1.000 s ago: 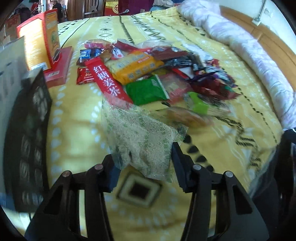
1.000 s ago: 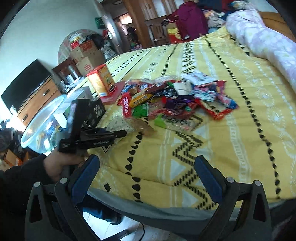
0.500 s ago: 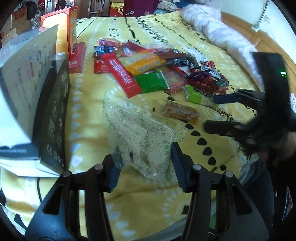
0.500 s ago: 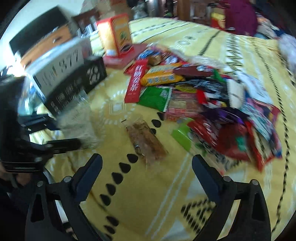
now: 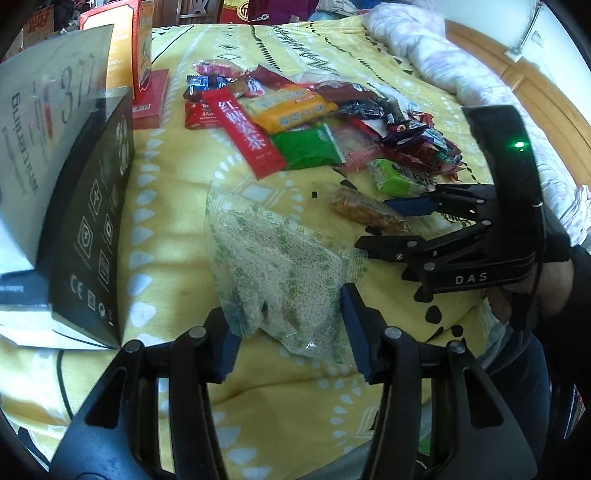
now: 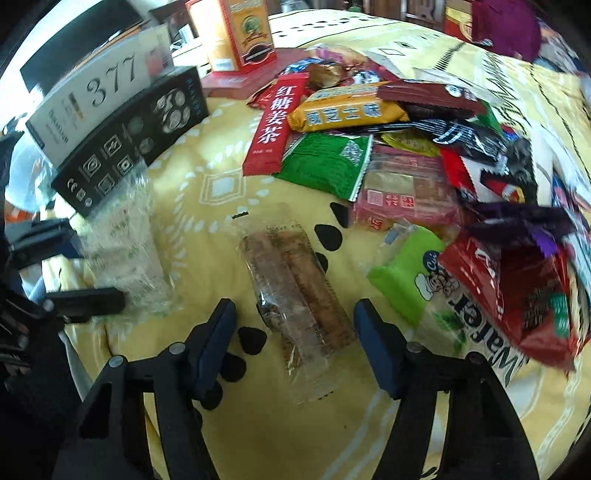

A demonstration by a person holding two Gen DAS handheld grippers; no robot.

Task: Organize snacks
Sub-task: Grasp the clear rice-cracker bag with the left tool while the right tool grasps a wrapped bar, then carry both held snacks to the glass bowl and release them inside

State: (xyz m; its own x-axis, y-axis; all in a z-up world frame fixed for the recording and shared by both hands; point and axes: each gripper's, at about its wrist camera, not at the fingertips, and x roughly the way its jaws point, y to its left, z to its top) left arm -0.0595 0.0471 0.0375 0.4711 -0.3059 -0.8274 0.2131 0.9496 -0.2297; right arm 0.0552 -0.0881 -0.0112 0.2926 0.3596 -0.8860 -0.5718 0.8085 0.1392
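Note:
A pile of snack packets (image 5: 332, 122) lies on the yellow bedspread (image 5: 166, 229); it also shows in the right wrist view (image 6: 424, 147). My left gripper (image 5: 288, 325) is shut on a clear sesame-bar packet with green print (image 5: 273, 269), seen at the left in the right wrist view (image 6: 125, 243). My right gripper (image 6: 295, 317) is open, its fingers on either side of a clear packet of brown bars (image 6: 299, 284) lying on the bed; this packet (image 5: 365, 212) and the right gripper (image 5: 373, 225) show in the left wrist view.
A black box (image 5: 88, 236) with a white "377" box (image 6: 99, 96) on it stands at the left. An orange carton (image 6: 236, 33) stands on a flat red box (image 6: 240, 79) behind. A green wafer packet (image 6: 424, 280) lies right of the brown bars. A white duvet (image 5: 461, 70) lies at the far right.
My right gripper has swung from beyond the bed edge in over the bed and down around the brown bar packet. My left gripper has kept its hold on the sesame packet and drawn back slightly.

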